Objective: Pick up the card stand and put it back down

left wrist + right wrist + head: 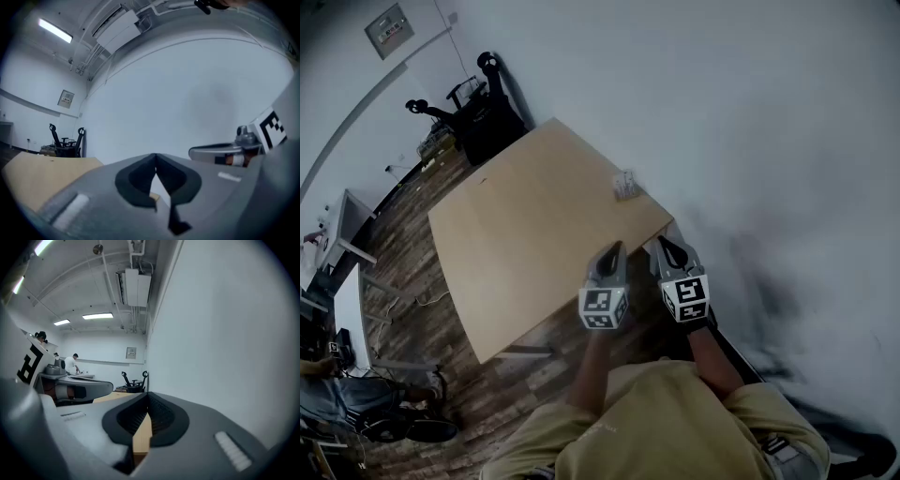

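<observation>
left gripper (617, 247) and right gripper (667, 242), both tightly closed, empty

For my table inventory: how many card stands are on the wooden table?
1. The card stand sits near the far right edge of the table, by the wall. No other shows, and none seems hidden.

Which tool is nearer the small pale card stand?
Left, narrowly. Left tool: on the person's side of the small pale card stand, nearly in line. Right tool: same side, offset rightward.
</observation>
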### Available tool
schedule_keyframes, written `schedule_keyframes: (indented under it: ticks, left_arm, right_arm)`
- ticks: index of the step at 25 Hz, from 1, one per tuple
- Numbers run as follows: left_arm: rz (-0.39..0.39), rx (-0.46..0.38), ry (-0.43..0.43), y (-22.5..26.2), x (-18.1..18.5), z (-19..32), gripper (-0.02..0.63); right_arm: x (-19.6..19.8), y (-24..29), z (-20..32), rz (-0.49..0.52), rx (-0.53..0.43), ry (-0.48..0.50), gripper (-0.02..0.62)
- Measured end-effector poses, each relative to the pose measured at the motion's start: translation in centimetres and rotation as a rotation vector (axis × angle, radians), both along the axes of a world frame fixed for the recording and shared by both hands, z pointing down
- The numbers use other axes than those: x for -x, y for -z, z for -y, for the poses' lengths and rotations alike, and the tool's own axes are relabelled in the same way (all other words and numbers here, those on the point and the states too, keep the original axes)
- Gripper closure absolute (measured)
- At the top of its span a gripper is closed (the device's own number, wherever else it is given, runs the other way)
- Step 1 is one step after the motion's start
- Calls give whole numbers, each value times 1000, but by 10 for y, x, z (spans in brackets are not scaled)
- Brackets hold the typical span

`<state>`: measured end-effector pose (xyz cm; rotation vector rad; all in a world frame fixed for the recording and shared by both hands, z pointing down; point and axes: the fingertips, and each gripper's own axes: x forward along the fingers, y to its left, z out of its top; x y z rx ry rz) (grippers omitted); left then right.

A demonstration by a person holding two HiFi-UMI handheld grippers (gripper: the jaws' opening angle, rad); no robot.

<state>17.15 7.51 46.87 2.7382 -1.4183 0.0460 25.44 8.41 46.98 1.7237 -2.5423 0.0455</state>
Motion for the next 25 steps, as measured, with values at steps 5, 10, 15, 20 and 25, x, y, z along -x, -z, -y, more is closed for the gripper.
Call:
schedule_keyframes:
  ticks: [5,10,15,20,25]
  left_arm:
    - [36,16,-1,-6,-28,3,604]
    - [81,54,32,-40,-26,14,604]
    - [84,96,29,-64,-17,51,604]
    - [78,89,-2,-69,-14,100,604]
    - [60,77,-16,-60,7,171,604]
  right_arm:
    - [-29,-8,13,52,20,-9,589]
    - [-35,-54,28,112,103,-14,589]
    - [-20,-73,62,118,127,13,589]
    - [-17,-75,115,114,138,-16,589]
    - [7,-63,174,96,133,-18,589]
